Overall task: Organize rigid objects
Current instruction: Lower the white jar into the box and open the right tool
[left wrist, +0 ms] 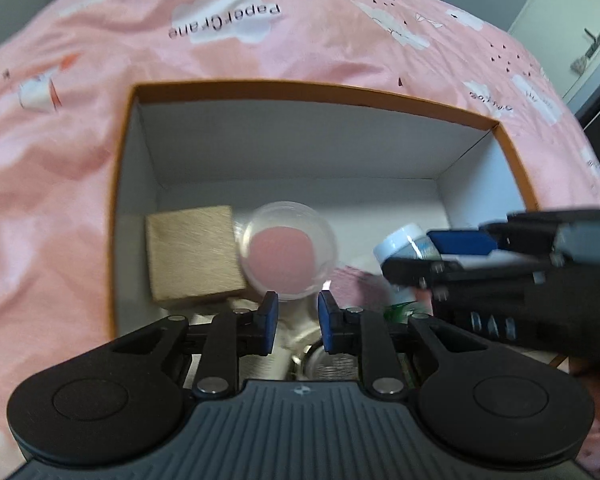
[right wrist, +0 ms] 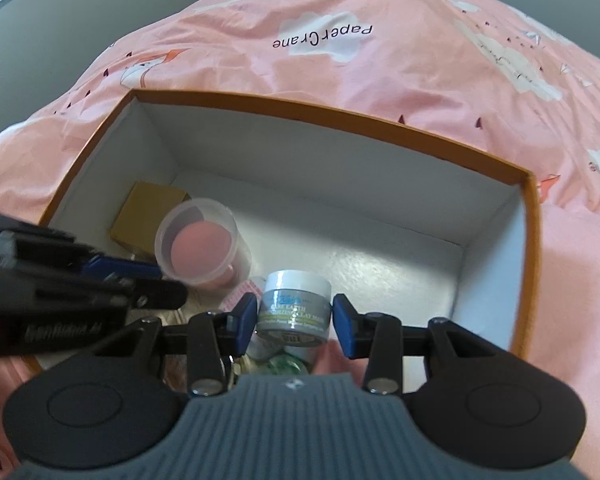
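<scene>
An orange-rimmed white box [left wrist: 300,90] [right wrist: 340,118] lies on a pink bedspread. At its left end a tan block [left wrist: 194,252] [right wrist: 148,220] lies beside a clear cup [left wrist: 288,256] [right wrist: 200,248] holding a pink puff. My left gripper [left wrist: 297,308] [right wrist: 156,280] hovers just short of the cup, its jaws nearly together with nothing between them. My right gripper [right wrist: 295,326] [left wrist: 412,256] is shut on a grey jar with a white lid [right wrist: 294,304] [left wrist: 402,242], held over the box's near side.
Small items lie under the grippers in the box's near part: a green-patterned thing [right wrist: 284,364] [left wrist: 400,312] and a pink one [right wrist: 240,294]. The bedspread [left wrist: 260,40] surrounds the box. A door [left wrist: 572,20] stands at the far right.
</scene>
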